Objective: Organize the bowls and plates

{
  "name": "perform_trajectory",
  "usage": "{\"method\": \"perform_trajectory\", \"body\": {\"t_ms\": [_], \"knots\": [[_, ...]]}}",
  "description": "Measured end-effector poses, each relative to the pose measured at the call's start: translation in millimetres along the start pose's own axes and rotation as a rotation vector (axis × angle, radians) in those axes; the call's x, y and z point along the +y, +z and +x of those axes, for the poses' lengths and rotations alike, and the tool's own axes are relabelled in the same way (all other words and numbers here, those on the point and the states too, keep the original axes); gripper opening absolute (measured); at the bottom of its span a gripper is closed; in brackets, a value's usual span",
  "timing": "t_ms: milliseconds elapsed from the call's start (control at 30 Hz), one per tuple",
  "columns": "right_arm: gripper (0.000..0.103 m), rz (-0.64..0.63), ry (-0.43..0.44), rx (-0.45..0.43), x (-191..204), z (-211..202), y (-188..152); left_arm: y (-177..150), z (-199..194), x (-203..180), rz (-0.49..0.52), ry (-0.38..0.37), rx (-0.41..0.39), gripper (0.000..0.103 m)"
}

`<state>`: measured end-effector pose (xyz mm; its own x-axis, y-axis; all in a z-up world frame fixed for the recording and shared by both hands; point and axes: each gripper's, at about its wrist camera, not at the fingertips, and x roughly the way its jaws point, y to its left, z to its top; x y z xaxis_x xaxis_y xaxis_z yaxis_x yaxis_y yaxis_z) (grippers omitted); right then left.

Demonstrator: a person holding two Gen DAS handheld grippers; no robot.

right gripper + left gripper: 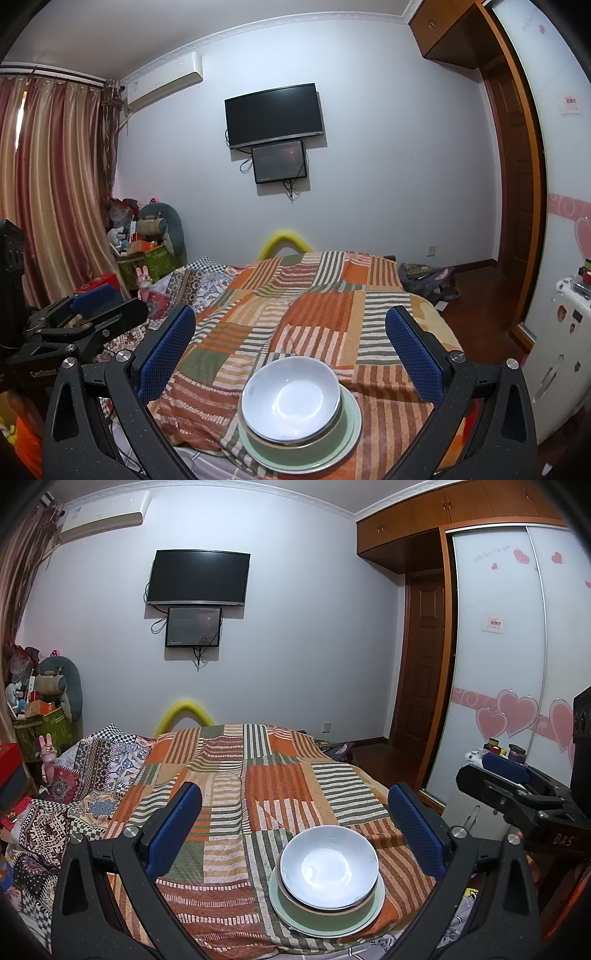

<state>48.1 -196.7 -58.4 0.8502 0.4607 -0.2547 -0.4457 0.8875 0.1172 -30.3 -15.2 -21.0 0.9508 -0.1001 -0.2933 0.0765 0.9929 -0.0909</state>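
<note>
A white bowl (328, 867) sits nested in a second bowl on a pale green plate (295, 917), stacked near the front edge of the bed. In the right wrist view the same white bowl (290, 400) rests in a green bowl (332, 434) on the green plate (269, 456). My left gripper (293, 825) hovers open above and behind the stack, blue pads wide apart, holding nothing. My right gripper (290, 345) is likewise open and empty over the stack. Each gripper shows at the edge of the other's view: the right gripper (506, 775) and the left gripper (92, 306).
The stack lies on a striped orange-and-green patchwork bedspread (236, 775). A patterned quilt (74, 786) is bunched at the left. Clutter and boxes (40, 716) fill the far left corner. A white cabinet (561, 354) and wardrobe doors (498, 664) stand at the right.
</note>
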Motion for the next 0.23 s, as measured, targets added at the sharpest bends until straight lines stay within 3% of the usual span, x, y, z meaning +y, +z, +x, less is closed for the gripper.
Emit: {"method": "perform_trajectory", "body": {"t_ms": [233], "knots": [[0.103, 0.004, -0.005, 0.012, -0.8, 4.1, -1.5, 0.3, 2.5, 3.7, -0.019, -0.020, 0.016, 0.102]]}}
